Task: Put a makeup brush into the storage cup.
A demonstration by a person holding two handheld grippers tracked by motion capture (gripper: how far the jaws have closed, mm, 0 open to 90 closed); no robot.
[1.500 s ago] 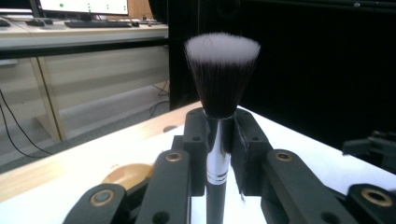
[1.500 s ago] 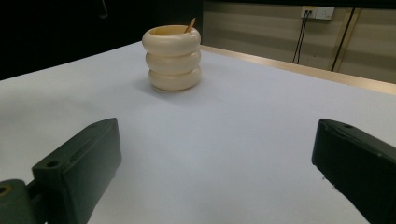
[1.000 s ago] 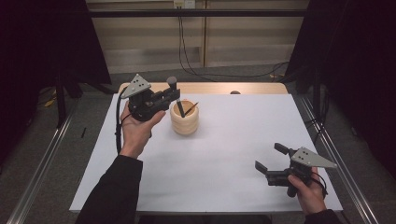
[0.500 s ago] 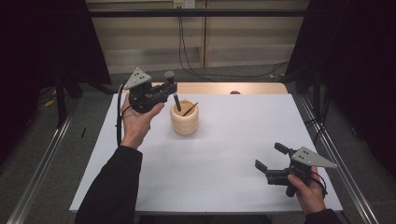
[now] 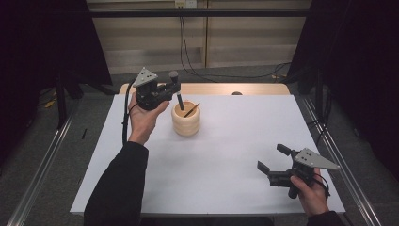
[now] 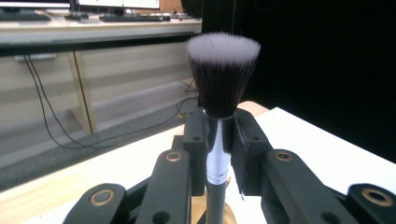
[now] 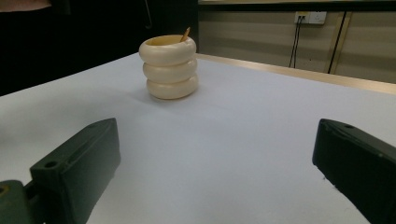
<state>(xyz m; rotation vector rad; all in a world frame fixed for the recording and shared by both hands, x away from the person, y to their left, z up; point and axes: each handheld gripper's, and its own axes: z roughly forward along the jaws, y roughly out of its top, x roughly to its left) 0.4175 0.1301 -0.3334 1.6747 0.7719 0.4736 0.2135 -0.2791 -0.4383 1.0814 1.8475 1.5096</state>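
left claw (image 5: 175, 89) gripping brush (image 5: 177, 89) (upright), over holder (image 5: 186, 120)

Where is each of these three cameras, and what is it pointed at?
High view: above the table, looking forward and down; both forearms, left gripper, right gripper.
Left gripper view: on that gripper, along jaws shut on a brush.
Right gripper view: low, between open jaws, toward the cup.
Shared: cup, high and right gripper views.

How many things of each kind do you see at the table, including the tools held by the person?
Hand-held gripper: 2, left and right
Makeup brush: 1
Ringed cream holder: 1
Thin wooden stick in the holder: 1
Total: 5
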